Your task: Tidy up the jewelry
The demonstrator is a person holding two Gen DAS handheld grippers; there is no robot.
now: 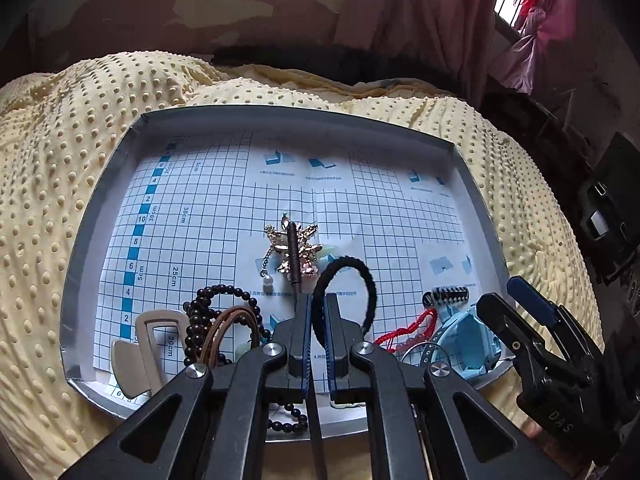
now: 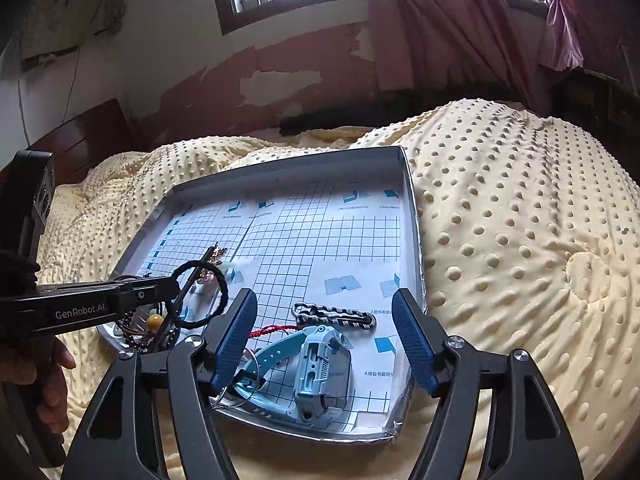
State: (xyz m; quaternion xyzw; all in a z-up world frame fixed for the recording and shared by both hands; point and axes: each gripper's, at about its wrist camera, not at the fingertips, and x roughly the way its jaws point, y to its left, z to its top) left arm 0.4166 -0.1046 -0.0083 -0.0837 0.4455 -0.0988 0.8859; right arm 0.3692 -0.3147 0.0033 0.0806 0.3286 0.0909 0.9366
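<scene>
Your left gripper (image 1: 318,312) is clamped on the black hair tie (image 1: 345,294), and a dark stick (image 1: 295,254) pokes out past its fingers over the gold brooch (image 1: 290,250) mid-tray (image 1: 100,184). Your right gripper (image 2: 326,340) is spread wide above the blue watch (image 2: 320,364) near the tray's front edge.

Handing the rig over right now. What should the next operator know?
Left tool: closed on the black hair tie, raised above the tray. A dark stick runs alongside; I can't tell if it is clamped.
Right tool: open, empty, over the blue watch.
In tray: gold ornament mid-tray; bead bracelet near left; braided strap and red cord by the watch.
Done: nothing visibly sorted.
Left: place the hair tie, then the rest.
</scene>
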